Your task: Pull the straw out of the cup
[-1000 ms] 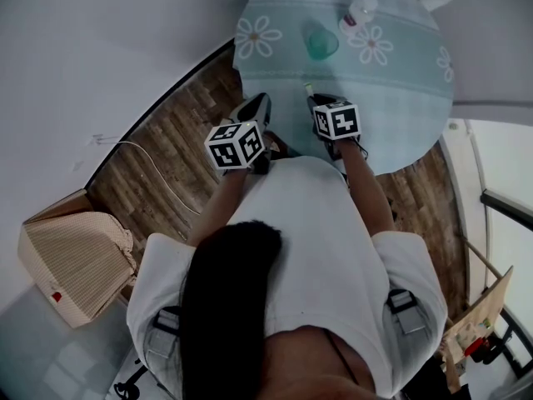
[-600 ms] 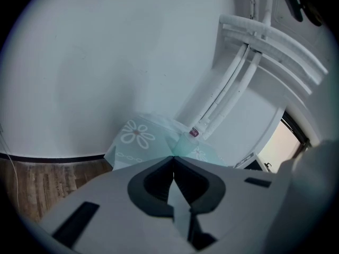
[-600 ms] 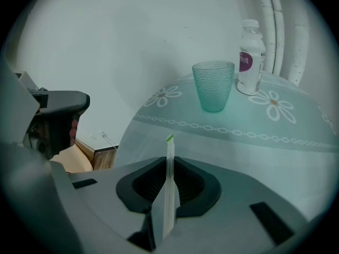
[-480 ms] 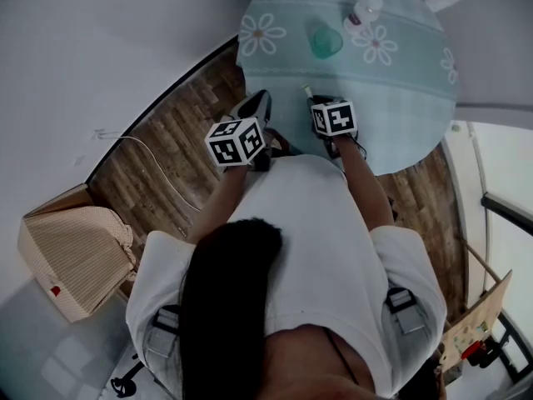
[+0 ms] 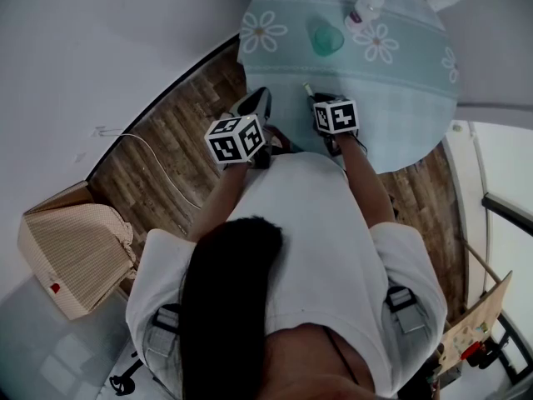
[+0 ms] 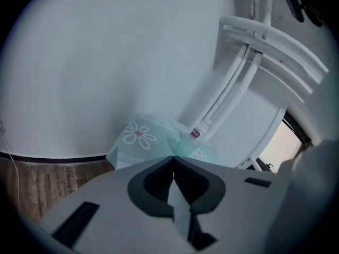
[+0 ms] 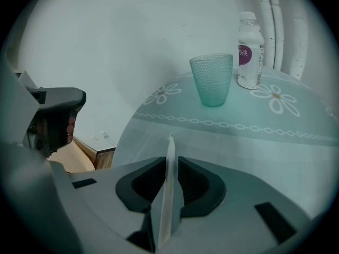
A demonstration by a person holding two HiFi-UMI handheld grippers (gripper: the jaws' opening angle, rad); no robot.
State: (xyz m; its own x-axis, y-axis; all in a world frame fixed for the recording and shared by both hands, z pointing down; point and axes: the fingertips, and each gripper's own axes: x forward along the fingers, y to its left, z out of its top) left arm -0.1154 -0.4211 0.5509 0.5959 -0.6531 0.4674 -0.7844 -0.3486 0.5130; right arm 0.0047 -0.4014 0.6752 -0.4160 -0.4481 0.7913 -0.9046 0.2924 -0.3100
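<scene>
White straw (image 7: 169,189) sits clamped in right gripper (image 7: 170,160) jaws, barely visible overhead; left gripper (image 6: 174,159) jaws clenched empty.

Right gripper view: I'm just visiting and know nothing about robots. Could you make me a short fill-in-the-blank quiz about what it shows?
1. The right gripper is shut on a thin pale ____.
2. In the right gripper view, the green cup stands to the ____ of the bottle.
3. Nothing stands inside the cup: it is ____.

Missing words: straw; left; empty.
</scene>
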